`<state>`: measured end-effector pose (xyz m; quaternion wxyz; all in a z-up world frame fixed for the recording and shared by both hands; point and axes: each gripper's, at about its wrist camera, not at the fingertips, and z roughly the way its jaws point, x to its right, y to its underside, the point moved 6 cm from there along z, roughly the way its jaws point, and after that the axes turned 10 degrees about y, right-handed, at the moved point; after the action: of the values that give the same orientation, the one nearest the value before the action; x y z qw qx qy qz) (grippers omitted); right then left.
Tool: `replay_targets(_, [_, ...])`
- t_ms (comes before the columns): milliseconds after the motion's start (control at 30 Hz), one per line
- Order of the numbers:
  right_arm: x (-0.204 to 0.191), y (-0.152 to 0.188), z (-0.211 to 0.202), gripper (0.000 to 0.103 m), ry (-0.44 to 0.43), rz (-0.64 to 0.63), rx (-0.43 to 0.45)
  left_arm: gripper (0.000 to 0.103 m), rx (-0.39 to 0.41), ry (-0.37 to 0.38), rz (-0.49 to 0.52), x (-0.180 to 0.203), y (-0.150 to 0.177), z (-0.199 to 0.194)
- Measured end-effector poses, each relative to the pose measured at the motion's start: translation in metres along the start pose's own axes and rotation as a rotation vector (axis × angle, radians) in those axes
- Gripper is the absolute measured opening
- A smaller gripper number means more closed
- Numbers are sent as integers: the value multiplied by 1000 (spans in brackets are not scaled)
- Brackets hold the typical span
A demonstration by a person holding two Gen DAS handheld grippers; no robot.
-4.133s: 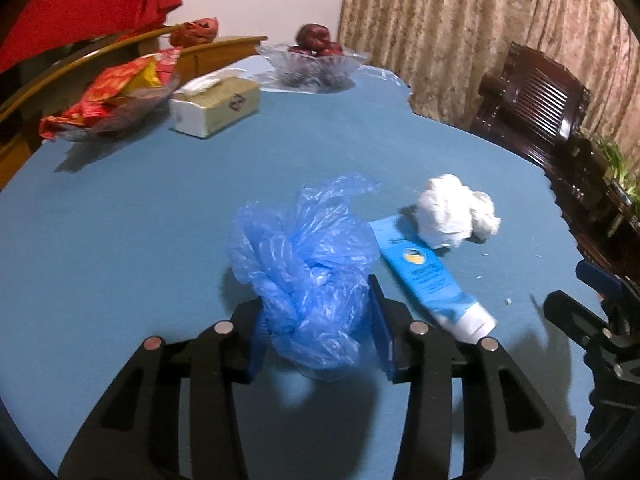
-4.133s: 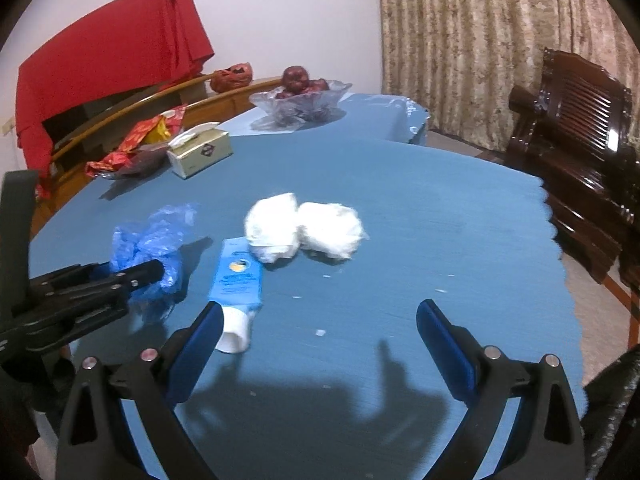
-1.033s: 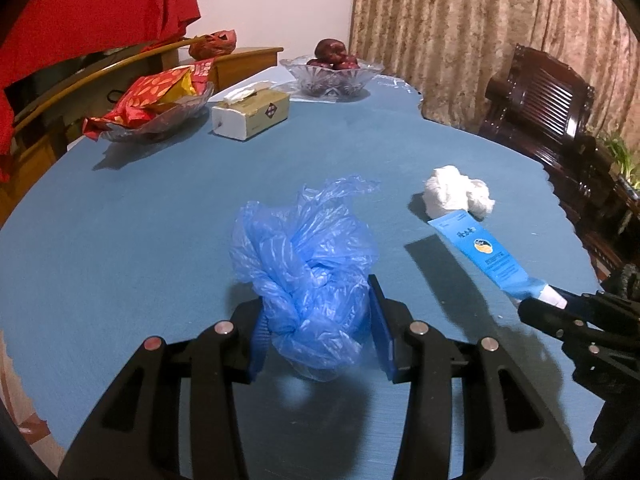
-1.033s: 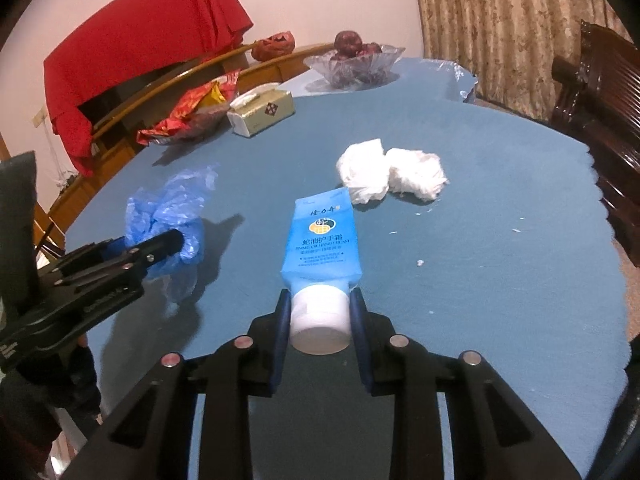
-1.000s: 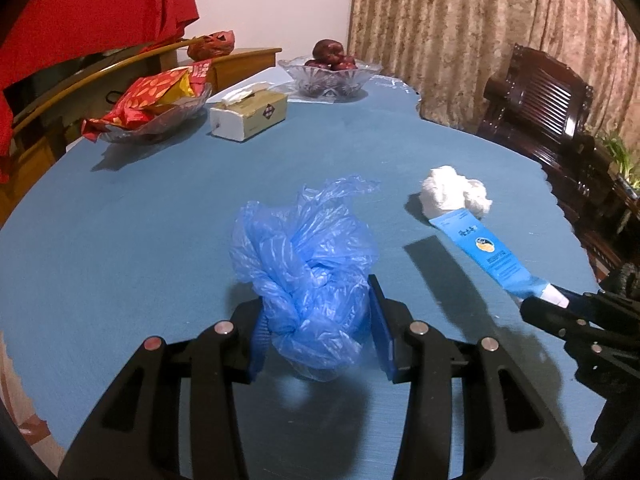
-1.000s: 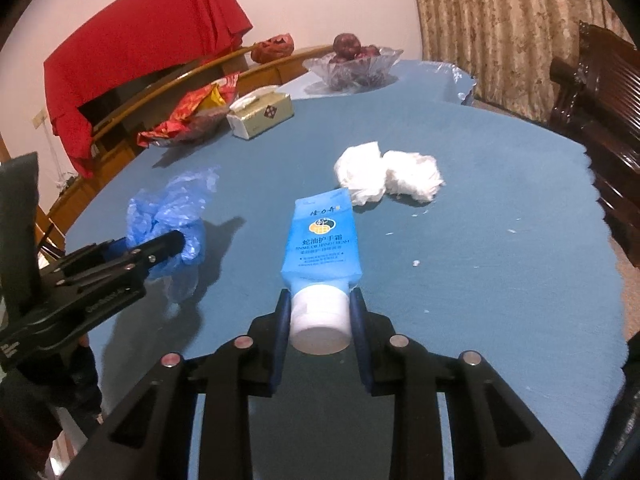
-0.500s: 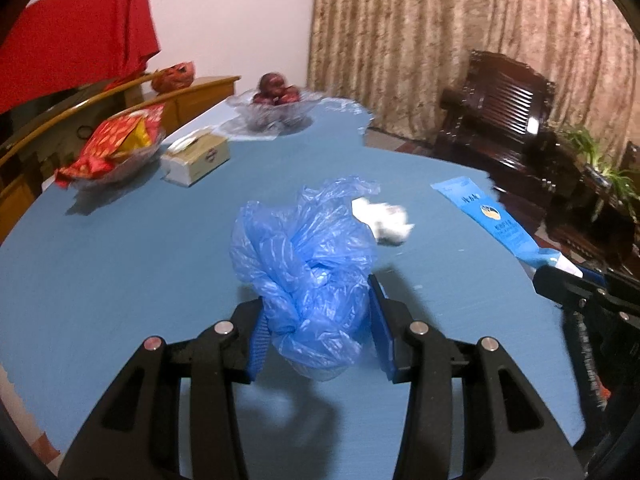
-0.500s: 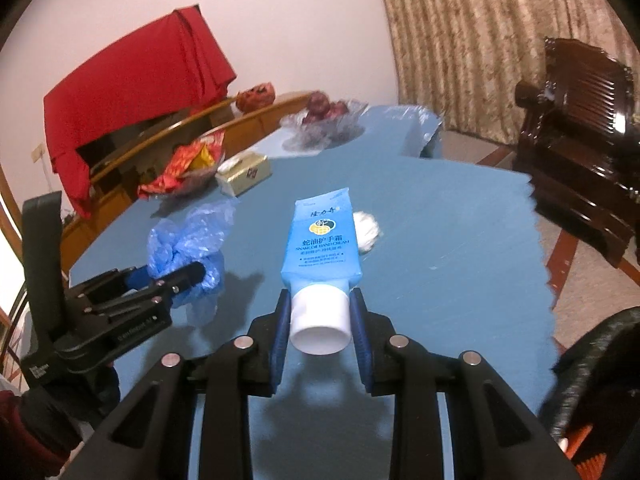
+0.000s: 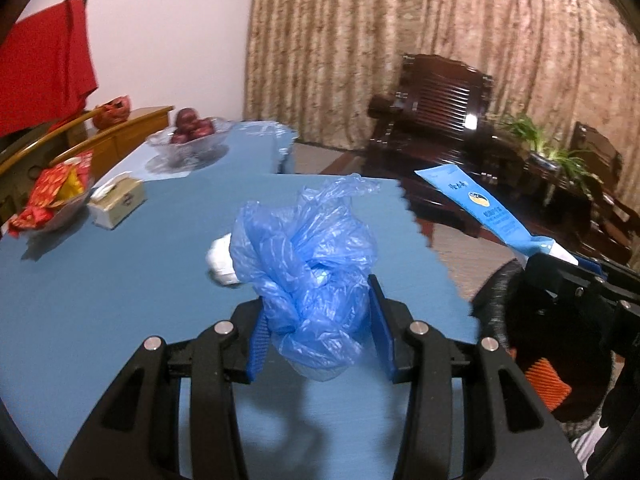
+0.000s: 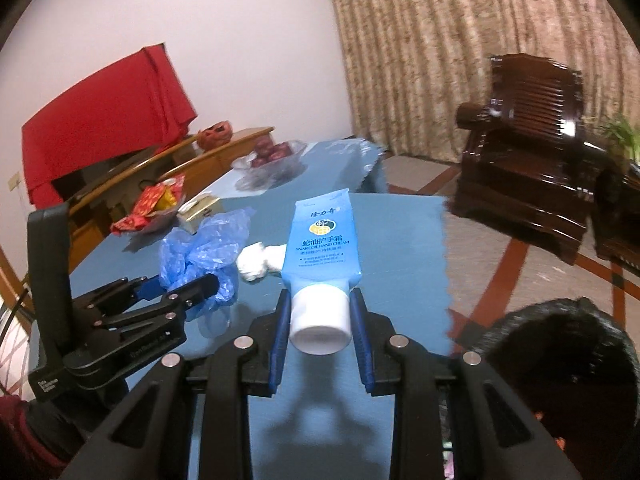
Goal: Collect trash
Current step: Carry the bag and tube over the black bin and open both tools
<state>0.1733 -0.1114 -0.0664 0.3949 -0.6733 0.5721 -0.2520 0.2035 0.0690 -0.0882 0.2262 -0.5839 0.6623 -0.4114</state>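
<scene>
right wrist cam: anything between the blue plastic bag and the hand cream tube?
Yes. In the right wrist view the crumpled white tissue lies on the table between the blue plastic bag and the hand cream tube, partly hidden behind the tube.

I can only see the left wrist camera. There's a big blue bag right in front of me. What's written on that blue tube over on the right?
Observer: The right wrist view shows the blue tube head-on: it reads "Snake Oil Hand Cream".
Operator: How is it held?
Observer: The right tool is shut on its white cap end.
Operator: What's that white lump behind my bag?
Observer: Crumpled white paper lying on the blue table, partly hidden behind the tube.
Operator: Where's the trash bin?
Observer: A dark bin stands on the floor beside the table, right of the right tool.
</scene>
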Motion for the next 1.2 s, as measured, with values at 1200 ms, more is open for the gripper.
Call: replay_targets(1200, [203,81,-112,29,395,242,9,43,-71,369,282,244,47,60])
